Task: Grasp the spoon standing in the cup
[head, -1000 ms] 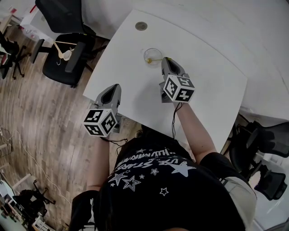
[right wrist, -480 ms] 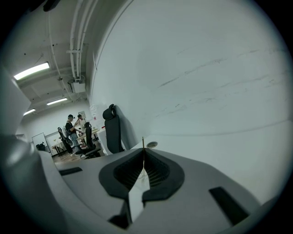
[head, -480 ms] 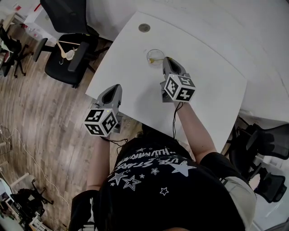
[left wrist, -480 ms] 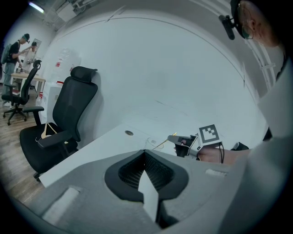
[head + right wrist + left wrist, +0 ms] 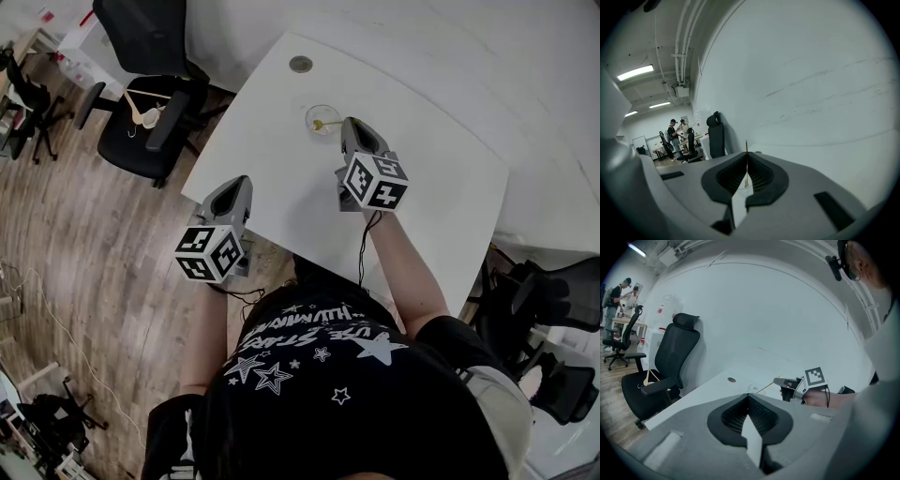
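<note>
The right tongs (image 5: pixel 349 126), just right of the cup (image 5: pixel 312 112) at upper centre, are clamped on the spoon (image 5: pixel 327 123), which slants toward them, while the farther left tongs (image 5: pixel 238 182) are closed and empty.

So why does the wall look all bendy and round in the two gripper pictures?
Left gripper view: a wide-angle lens curves the wall and darkens the corners. Right gripper view: same bulge, with bright ceiling lights. Head view: much straighter, the table evenly lit.
</note>
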`<move>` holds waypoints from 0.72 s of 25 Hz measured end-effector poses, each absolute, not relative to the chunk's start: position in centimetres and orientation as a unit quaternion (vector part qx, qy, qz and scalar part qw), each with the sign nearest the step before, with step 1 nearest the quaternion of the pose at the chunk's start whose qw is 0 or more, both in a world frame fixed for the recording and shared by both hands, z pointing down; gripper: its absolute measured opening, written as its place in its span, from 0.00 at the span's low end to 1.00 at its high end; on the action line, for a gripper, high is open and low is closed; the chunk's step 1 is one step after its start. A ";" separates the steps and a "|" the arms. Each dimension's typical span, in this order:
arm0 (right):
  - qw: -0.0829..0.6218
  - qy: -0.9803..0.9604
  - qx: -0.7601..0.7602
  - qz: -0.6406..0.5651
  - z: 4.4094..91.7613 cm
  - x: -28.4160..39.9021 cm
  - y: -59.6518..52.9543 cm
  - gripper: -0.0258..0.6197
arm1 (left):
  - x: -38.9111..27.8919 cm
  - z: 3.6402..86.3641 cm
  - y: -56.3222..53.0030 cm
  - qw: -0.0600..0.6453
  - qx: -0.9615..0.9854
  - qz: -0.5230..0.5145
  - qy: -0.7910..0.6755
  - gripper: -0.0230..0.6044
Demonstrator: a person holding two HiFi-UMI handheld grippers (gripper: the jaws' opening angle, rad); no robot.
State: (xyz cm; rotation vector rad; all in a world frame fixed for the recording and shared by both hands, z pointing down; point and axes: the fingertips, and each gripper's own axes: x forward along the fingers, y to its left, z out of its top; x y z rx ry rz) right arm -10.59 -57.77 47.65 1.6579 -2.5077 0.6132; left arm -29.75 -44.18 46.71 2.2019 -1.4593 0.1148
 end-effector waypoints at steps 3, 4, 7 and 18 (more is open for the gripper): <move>0.029 -0.819 0.540 0.192 46.5 -10.2 -57.2 0.06 | -29.6 46.1 -43.5 0.240 0.809 0.037 -0.535 0.05; 0.026 -0.820 0.539 0.189 46.0 -10.1 -56.9 0.06 | -29.5 45.9 -43.3 0.239 0.810 0.035 -0.535 0.05; 0.014 -0.825 0.536 0.178 44.4 -9.8 -56.2 0.06 | -29.2 45.3 -42.7 0.234 0.812 0.028 -0.534 0.05; -0.009 -0.836 0.527 0.153 40.7 -9.0 -52.3 0.06 | -28.4 42.7 -39.0 0.205 0.818 0.011 -0.538 0.05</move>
